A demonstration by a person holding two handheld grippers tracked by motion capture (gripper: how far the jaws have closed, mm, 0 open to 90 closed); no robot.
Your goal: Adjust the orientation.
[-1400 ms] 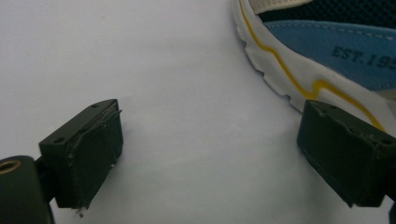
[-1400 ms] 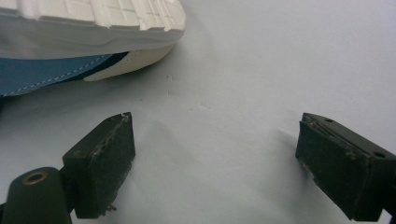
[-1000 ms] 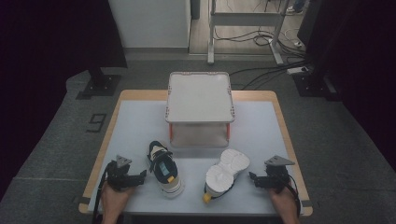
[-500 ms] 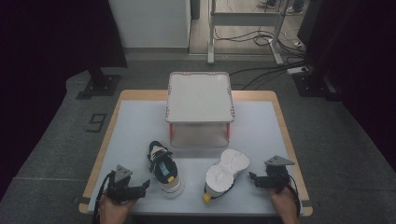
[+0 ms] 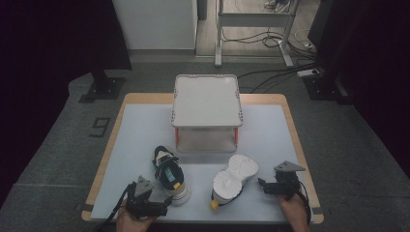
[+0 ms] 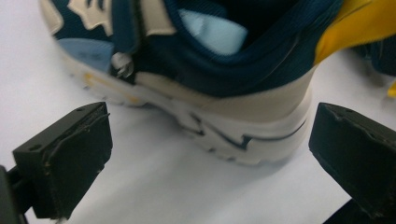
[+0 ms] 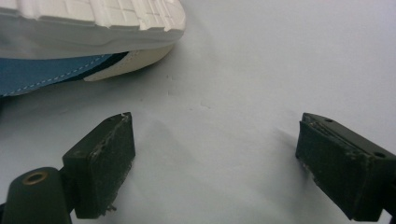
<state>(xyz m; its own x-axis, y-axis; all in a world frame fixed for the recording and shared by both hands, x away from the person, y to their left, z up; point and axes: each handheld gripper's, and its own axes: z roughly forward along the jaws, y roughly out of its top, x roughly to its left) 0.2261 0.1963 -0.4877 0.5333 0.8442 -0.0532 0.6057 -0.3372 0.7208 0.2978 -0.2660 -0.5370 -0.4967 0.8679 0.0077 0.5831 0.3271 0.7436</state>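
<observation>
A navy and cream sneaker (image 5: 170,175) stands upright at the front left of the white mat. Its heel (image 6: 243,116) sits just ahead of my left gripper (image 5: 164,208), in line with the gap but untouched. That gripper's jaws have just been opening and stand wide apart, with the left gripper (image 6: 212,135) low over the mat. The second sneaker (image 5: 234,181) lies with its white sole up. My right gripper (image 5: 261,185) rests to its right, open over bare mat (image 7: 215,130), with the shoe's toe (image 7: 116,42) ahead and to the left.
A white-topped tray on red legs (image 5: 207,99) stands behind the shoes at mid-table. The mat (image 5: 140,130) has a wooden border. Cables and stand feet lie on the floor beyond the table.
My left gripper has moved right and toward the table's front edge, ending behind the upright sneaker's heel. The right gripper and both shoes have not moved.
</observation>
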